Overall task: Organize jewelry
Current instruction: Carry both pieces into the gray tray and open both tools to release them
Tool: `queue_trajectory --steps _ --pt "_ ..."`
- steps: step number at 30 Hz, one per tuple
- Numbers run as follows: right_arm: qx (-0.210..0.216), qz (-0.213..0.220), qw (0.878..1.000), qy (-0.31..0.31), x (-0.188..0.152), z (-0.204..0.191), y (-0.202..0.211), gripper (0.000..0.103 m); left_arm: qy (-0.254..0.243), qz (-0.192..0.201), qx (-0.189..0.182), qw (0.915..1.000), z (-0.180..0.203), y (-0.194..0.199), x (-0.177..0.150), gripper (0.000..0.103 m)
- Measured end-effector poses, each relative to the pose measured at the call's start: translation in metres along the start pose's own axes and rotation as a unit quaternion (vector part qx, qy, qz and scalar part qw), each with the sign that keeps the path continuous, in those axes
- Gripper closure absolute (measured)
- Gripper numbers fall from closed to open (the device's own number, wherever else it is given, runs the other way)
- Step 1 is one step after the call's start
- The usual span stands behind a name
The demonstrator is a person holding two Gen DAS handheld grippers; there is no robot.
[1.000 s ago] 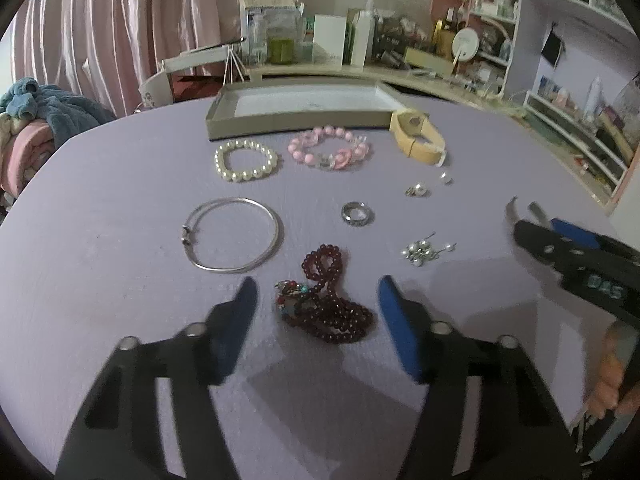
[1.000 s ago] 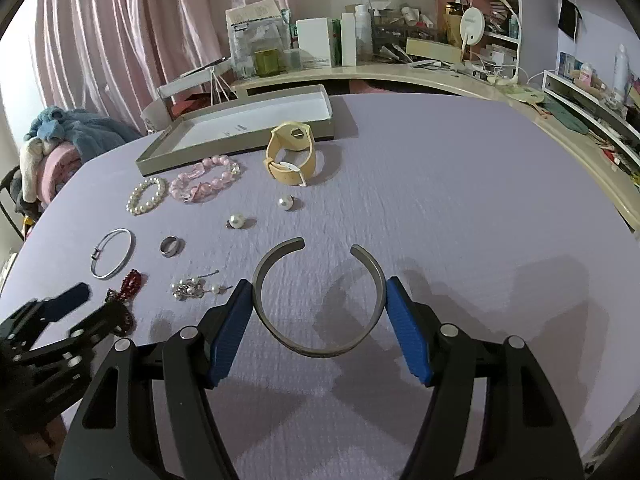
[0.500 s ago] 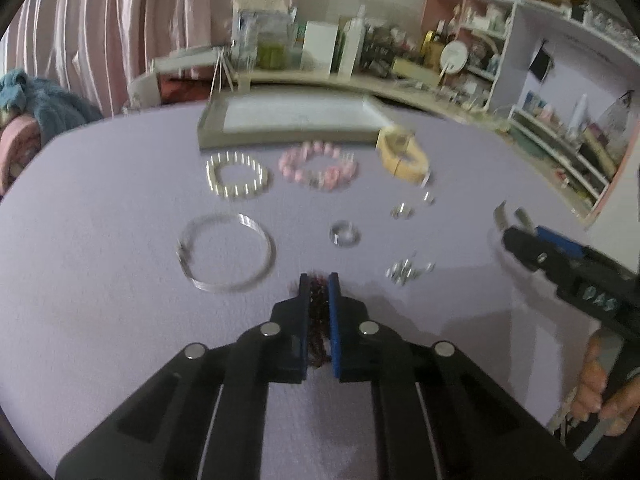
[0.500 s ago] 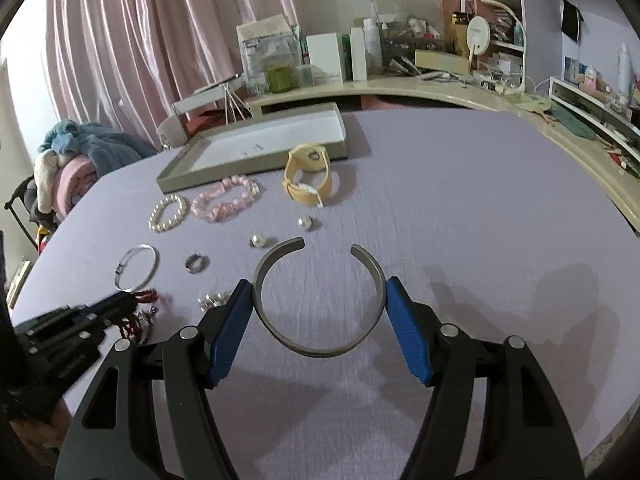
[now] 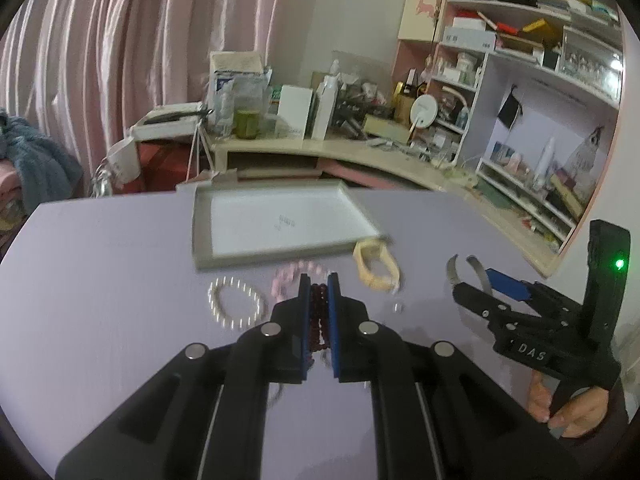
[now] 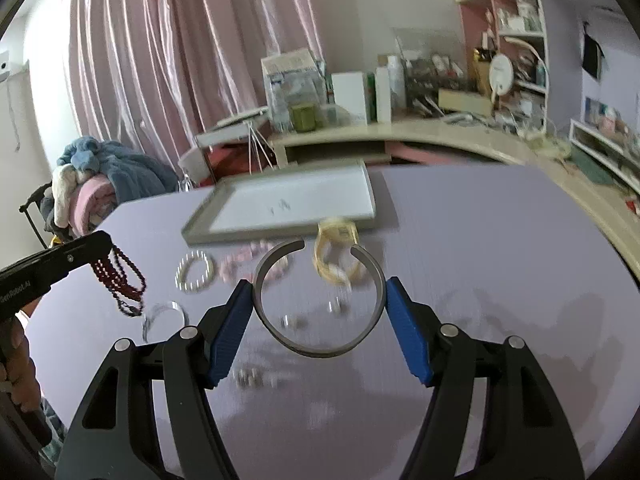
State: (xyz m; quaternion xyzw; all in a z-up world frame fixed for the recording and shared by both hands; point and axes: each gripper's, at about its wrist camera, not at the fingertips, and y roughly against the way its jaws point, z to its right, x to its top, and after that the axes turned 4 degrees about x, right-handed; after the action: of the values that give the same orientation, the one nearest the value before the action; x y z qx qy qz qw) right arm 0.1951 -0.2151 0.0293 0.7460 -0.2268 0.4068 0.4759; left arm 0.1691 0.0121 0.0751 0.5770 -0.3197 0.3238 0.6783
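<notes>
1. The left gripper (image 5: 319, 322) has its blue pads pressed together on the dark red bead necklace (image 6: 120, 282). In the right wrist view the strand hangs in loops from the tips, clear of the purple table (image 6: 480, 240).
2. The pearl bracelet (image 6: 195, 271) lies on the cloth, well short of the tray (image 5: 202, 236). The thin silver bangle (image 6: 164, 316) lies nearer the camera; neither is sorted.
3. The pink bead bracelet (image 6: 240, 262) sits just in front of the tray, blurred, also not put away.
4. The tray holds no jewelry that I can see, only a small dark mark on its white floor, so by my reading the sorting has barely begun.
5. The beige watch (image 6: 336, 254) rests beside the tray's near right corner, outside it.
6. Small rings or earrings (image 6: 294, 322) lie scattered on the cloth, too blurred to count.
7. The right gripper (image 6: 320, 328) holds the open grey cuff bangle (image 6: 320, 300) clamped across its width between the pads, lifted above the table.
8. Both carried pieces likely go to the tray; everything else is left.
</notes>
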Motion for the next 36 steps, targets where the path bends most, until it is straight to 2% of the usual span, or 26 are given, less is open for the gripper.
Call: queue_trajectory --steps 4,9,12,14,20,23,26,27,28,34,36 --pt "0.009 0.012 1.0 0.014 0.033 -0.004 -0.02 0.034 -0.004 0.013 -0.004 0.9999 -0.008 -0.017 0.036 0.095" --pt "0.034 0.002 0.999 0.008 0.081 0.004 -0.075 0.034 0.0 0.024 -0.001 0.9997 -0.027 -0.055 0.08 0.095" --pt "0.045 -0.03 0.998 -0.011 0.095 0.01 -0.12 0.034 0.016 0.02 -0.002 0.9997 -0.044 -0.092 0.104 0.095" --pt "0.043 -0.068 0.997 -0.021 0.101 0.013 -0.158 0.034 0.024 0.014 -0.001 0.9996 -0.054 -0.115 0.112 0.095" --pt "-0.005 -0.167 0.985 -0.04 0.099 0.024 -0.252 0.034 0.057 -0.032 0.009 0.9978 -0.085 -0.19 0.115 0.095" --pt "-0.011 -0.184 0.981 -0.056 0.1 0.031 -0.278 0.034 0.059 -0.045 0.012 0.9972 -0.093 -0.213 0.111 0.095" --pt "-0.015 -0.179 0.982 -0.067 0.107 0.033 -0.279 0.03 0.057 -0.053 0.014 0.9969 -0.098 -0.228 0.108 0.095" --pt "-0.008 -0.171 0.983 -0.072 0.109 0.034 -0.274 0.02 0.058 -0.054 0.014 0.9968 -0.1 -0.231 0.107 0.095" --pt "-0.004 -0.162 0.984 -0.073 0.11 0.034 -0.27 0.013 0.057 -0.054 0.014 0.9968 -0.102 -0.234 0.107 0.095" --pt "-0.025 -0.117 0.992 -0.052 0.119 0.039 -0.237 0.013 0.057 -0.051 0.031 0.9966 -0.104 -0.246 0.108 0.094" --pt "-0.031 -0.108 0.992 -0.054 0.118 0.044 -0.229 0.013 0.06 -0.055 0.041 0.9958 -0.105 -0.249 0.109 0.091"
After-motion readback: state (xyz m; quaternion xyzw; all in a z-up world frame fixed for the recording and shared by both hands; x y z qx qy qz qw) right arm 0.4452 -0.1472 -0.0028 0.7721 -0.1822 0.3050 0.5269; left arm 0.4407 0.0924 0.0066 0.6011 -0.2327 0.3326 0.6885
